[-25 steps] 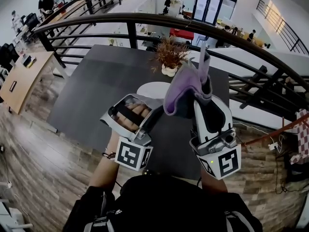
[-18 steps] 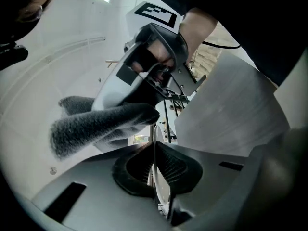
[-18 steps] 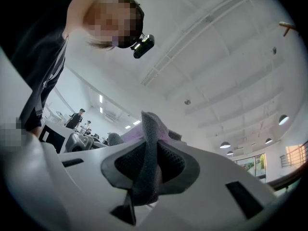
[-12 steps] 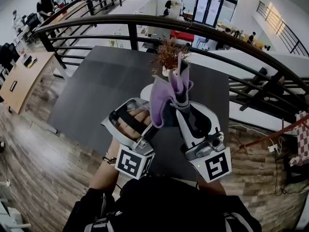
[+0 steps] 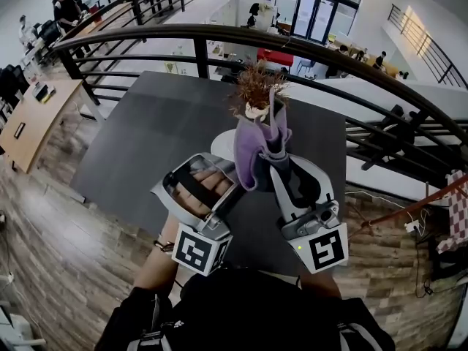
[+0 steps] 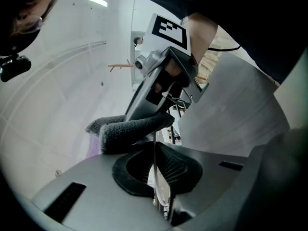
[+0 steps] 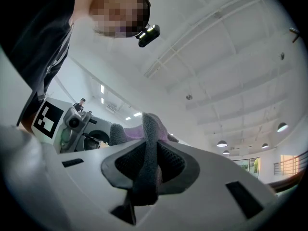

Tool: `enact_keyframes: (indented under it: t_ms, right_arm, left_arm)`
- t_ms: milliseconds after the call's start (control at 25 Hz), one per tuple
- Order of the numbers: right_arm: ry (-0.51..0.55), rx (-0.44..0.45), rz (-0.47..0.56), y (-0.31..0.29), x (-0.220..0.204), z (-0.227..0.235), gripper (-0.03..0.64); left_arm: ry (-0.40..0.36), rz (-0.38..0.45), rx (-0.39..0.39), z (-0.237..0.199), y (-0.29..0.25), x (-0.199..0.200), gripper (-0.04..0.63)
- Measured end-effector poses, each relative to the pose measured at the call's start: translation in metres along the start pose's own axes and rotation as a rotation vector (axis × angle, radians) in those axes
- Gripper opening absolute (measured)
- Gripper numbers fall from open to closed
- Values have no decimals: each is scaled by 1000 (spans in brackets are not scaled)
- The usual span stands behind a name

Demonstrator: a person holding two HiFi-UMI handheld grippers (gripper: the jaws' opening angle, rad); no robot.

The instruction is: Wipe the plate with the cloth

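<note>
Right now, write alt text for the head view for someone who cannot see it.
Seen from above, the right gripper clamps a purple cloth that overlaps a white plate gripped by the left gripper, above a dark table. A potted dried plant stands beyond, before a black railing.

Head view: we look steeply down on the desk [image 5: 139, 145], left gripper [image 5: 228, 172] and right gripper [image 5: 272, 154], close. Left gripper view faces across its jaws at the right gripper; right gripper view tilts ceilingward. All three share the cloth [image 5: 256, 148].
</note>
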State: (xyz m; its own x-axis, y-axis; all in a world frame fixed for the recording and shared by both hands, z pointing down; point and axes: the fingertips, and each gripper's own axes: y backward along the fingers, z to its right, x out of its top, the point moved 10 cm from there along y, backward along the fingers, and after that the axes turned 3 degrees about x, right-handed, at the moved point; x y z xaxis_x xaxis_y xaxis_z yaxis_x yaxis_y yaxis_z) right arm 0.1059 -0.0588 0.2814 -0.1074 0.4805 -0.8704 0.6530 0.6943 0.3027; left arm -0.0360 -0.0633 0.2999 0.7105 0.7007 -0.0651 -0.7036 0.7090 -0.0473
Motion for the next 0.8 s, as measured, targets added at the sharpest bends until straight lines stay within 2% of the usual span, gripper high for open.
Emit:
enact_keyframes:
  t_ms: [320, 800]
  right_arm:
    - [5, -73, -20, 5, -6, 12, 72]
    - [1, -156, -86, 18, -17, 31, 72]
  left_arm:
    - [-3, 15, 41, -8, 8, -1, 17]
    - [-10, 46, 49, -12, 13, 4, 17]
